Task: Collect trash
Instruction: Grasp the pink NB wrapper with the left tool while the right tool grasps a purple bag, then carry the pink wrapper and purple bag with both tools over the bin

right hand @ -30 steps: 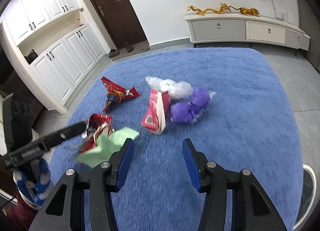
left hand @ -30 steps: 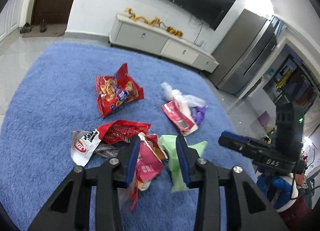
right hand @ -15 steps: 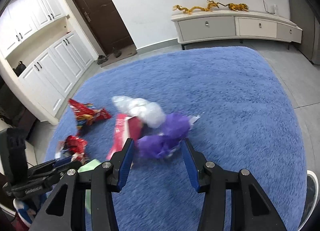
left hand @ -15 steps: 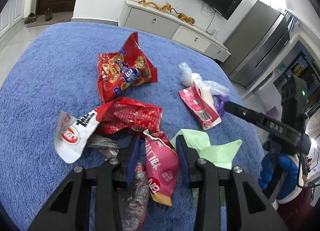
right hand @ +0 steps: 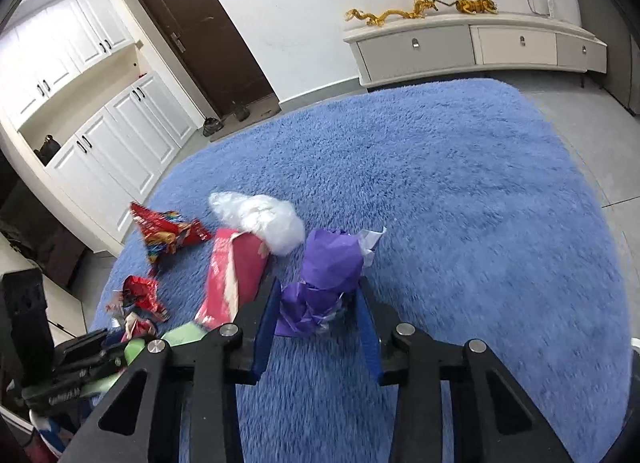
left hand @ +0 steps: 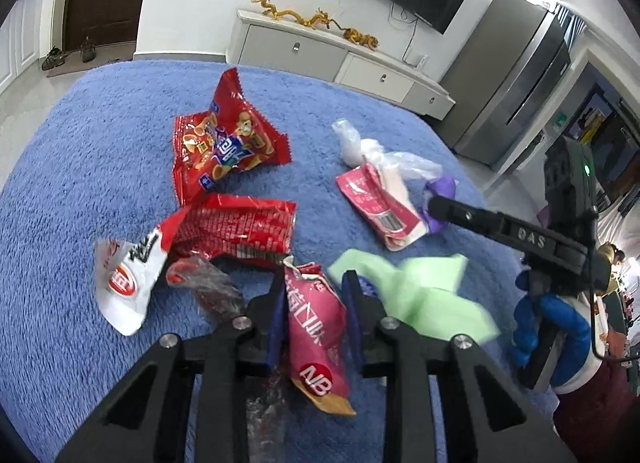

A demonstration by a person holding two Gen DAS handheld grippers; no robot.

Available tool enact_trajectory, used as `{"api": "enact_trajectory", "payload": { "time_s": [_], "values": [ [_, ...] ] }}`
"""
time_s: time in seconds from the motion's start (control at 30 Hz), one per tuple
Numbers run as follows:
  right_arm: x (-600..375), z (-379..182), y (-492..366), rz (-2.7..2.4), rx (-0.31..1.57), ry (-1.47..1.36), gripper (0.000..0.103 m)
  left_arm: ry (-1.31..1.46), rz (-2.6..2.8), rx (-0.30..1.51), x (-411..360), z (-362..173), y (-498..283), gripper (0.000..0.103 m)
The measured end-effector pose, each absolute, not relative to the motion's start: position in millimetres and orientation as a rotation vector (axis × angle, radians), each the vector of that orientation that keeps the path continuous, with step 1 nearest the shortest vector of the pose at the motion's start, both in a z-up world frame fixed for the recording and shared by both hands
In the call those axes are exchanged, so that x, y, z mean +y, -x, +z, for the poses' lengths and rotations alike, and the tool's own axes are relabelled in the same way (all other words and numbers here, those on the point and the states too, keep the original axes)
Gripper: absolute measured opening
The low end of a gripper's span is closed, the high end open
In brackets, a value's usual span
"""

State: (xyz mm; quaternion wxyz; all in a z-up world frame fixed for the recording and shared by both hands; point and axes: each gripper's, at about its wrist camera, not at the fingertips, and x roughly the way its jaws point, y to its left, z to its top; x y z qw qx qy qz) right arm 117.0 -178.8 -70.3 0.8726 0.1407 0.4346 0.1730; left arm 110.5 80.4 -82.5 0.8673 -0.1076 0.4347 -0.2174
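Trash lies scattered on a blue rug (left hand: 80, 151). My left gripper (left hand: 315, 279) has its jaws closing, and its pads press a pink snack wrapper (left hand: 316, 327) that fills the gap. Green paper (left hand: 424, 295) lies blurred just right of it, and clear crumpled plastic (left hand: 208, 283) lies to the left. Ahead are a red-and-white wrapper (left hand: 224, 231), a red snack bag (left hand: 224, 147), a flat pink packet (left hand: 376, 199) and a white plastic bag (left hand: 360, 147). My right gripper (right hand: 319, 285) is closing too, and both pads meet a crumpled purple paper wad (right hand: 320, 271).
A low white TV cabinet (left hand: 320, 55) stands beyond the rug, with a steel fridge (left hand: 512, 83) to its right. White cupboards (right hand: 100, 143) and a dark door (right hand: 208, 35) line the left wall. A blue-gloved hand (left hand: 552, 323) holds the right gripper. Bare rug (right hand: 480, 223) stretches to the right.
Both grippers sank toward the rug and their jaws narrowed. The right one shifted from bare rug onto the purple wad. The left one closed in on the pink wrapper.
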Motion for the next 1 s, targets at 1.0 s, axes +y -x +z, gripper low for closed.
{"api": "enact_trajectory", "payload": {
  "time_s": [1.0],
  "values": [
    [-331.7,-49.2,49.5,0.12,0.795,-0.415,0.033,0.165,-0.679,0.806,-19.6,-8.5,-47.8,0.025]
  ]
}}
